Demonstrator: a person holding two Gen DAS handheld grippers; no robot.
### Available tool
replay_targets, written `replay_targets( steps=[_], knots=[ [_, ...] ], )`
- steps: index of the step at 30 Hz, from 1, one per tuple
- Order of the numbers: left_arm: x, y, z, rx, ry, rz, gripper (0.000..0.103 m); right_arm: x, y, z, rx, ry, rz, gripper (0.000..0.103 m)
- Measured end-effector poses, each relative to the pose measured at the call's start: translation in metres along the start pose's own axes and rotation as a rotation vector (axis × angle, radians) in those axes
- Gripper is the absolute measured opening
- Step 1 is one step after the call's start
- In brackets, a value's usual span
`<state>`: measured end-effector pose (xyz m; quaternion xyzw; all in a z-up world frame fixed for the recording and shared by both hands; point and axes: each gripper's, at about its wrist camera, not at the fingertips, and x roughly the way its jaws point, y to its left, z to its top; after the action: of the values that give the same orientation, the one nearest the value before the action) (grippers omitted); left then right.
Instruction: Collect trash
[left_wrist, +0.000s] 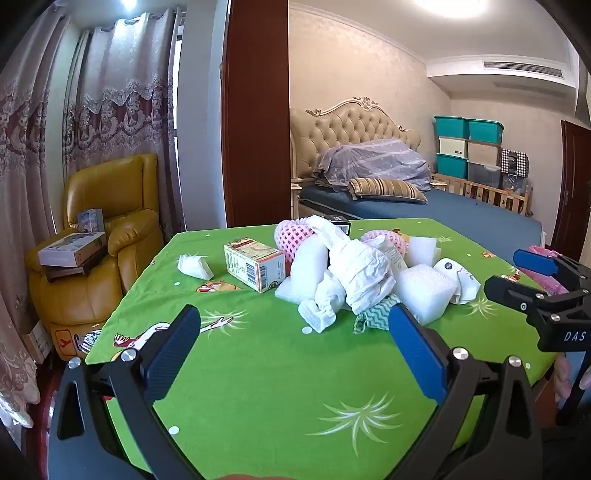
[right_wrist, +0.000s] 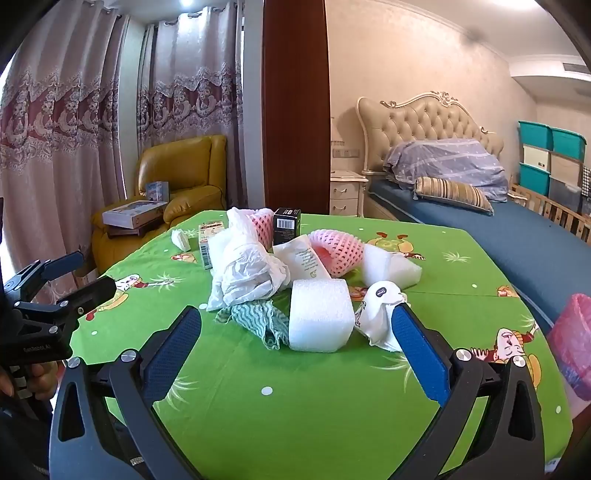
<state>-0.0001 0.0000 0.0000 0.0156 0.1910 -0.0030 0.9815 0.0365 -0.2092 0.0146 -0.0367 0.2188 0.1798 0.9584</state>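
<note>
A heap of trash lies on the green tablecloth (left_wrist: 258, 369): crumpled white paper (left_wrist: 360, 269), white foam blocks (left_wrist: 424, 290), pink foam netting (left_wrist: 290, 234), a small carton (left_wrist: 255, 264), a folded tissue (left_wrist: 194, 266), a teal rag (left_wrist: 373, 314) and a white cup (left_wrist: 460, 275). My left gripper (left_wrist: 295, 321) is open and empty, just short of the heap. My right gripper (right_wrist: 297, 321) is open and empty; a foam block (right_wrist: 319, 314) and the rag (right_wrist: 258, 317) lie between its fingers' line, the cup (right_wrist: 378, 310) by its right finger. A black box (right_wrist: 286, 221) stands behind.
A pink-lined bin (right_wrist: 570, 343) sits at the table's right edge. A yellow armchair (left_wrist: 107, 236) with boxes stands left, a bed (left_wrist: 424, 210) behind the table. Each gripper shows in the other's view: the right one (left_wrist: 535, 280), the left one (right_wrist: 62, 277).
</note>
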Motion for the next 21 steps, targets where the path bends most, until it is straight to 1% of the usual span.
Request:
replay_targets(
  steps=[10, 17, 18, 21],
  knots=[
    [0.0, 0.001, 0.001, -0.006, 0.003, -0.002, 0.099, 0.0, 0.0, 0.0, 0.014, 0.0, 0.004, 0.096],
    [0.002, -0.009, 0.003, 0.004, 0.004, -0.003, 0.099, 0.001, -0.001, 0.0, 0.019, 0.001, 0.007, 0.096],
    [0.001, 0.001, 0.001, -0.008, 0.002, -0.006, 0.099, 0.001, -0.001, 0.0, 0.019, 0.002, 0.007, 0.096],
    [0.0, 0.002, 0.0, -0.015, 0.0, -0.006, 0.099, 0.001, -0.002, 0.0, 0.021, 0.001, 0.009, 0.096]
  ],
)
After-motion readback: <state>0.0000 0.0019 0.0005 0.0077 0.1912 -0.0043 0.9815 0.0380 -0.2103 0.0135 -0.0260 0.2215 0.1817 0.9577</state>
